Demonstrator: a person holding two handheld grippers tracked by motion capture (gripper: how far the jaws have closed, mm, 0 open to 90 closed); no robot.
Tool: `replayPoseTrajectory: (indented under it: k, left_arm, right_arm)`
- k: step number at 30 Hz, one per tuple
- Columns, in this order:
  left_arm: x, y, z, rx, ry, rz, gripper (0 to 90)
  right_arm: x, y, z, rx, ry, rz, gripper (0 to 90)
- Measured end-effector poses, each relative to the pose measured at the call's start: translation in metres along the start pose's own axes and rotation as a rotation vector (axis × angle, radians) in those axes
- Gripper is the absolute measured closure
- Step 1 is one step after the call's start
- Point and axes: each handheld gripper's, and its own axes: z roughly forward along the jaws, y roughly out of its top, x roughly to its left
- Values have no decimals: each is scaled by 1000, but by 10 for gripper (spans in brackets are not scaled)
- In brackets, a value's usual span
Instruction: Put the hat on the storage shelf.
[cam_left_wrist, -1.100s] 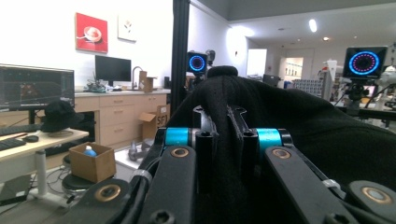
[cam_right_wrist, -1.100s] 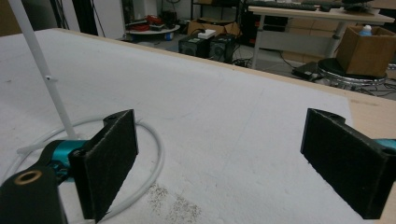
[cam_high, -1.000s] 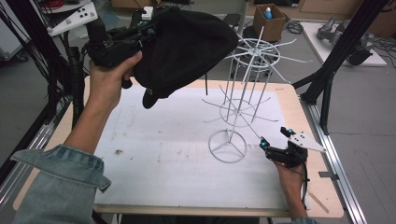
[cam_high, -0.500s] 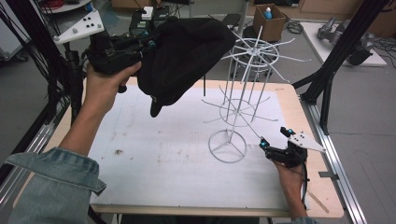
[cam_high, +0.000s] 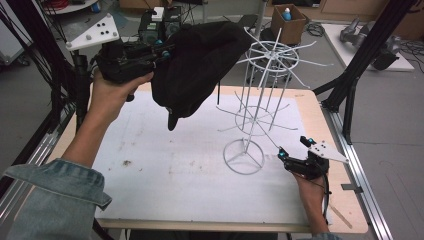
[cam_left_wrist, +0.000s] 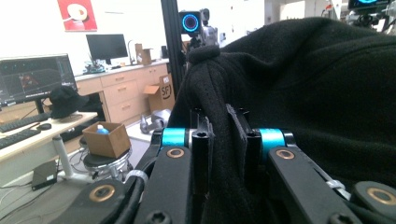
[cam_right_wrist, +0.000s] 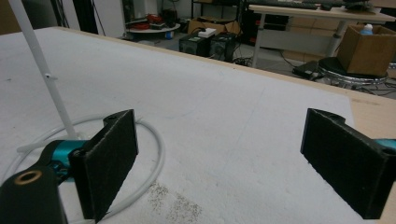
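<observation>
Now, hat (cam_high: 200, 65): pinched by your left gripper (cam_high: 162, 50), held aloft over the table's far-left corner.
Rack (cam_high: 260, 100): just right of the hat (top spokes nearest).
Right gripper (cam_high: 292, 150): jaws spread, empty, beside the rack's base ring (cam_right_wrist: 149, 144).

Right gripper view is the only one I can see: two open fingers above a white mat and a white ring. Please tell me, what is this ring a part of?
Observer: It is the round base of a tall white wire rack with prongs, standing on the mat.
Operator: Is the other gripper holding something?
Observer: Yes. The left gripper is shut on a black hat, raised beside the top of the rack.
Operator: Does the hat already hang on a prong?
Observer: Not that I can tell; in the high view it hangs from the gripper, left of the rack's top ring.
</observation>
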Motion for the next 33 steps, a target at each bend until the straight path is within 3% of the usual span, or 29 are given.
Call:
replayPoseTrajectory:
  k: [20, 33]
  left_arm:
    - [-5, -18, 12, 92, -34, 1, 784]
    - [-7, -27, 16, 101, -39, -8, 773]
  right_arm:
    - [0, 0, 0, 0, -1, -1, 103]
    - [0, 0, 0, 4, 1, 2, 103]
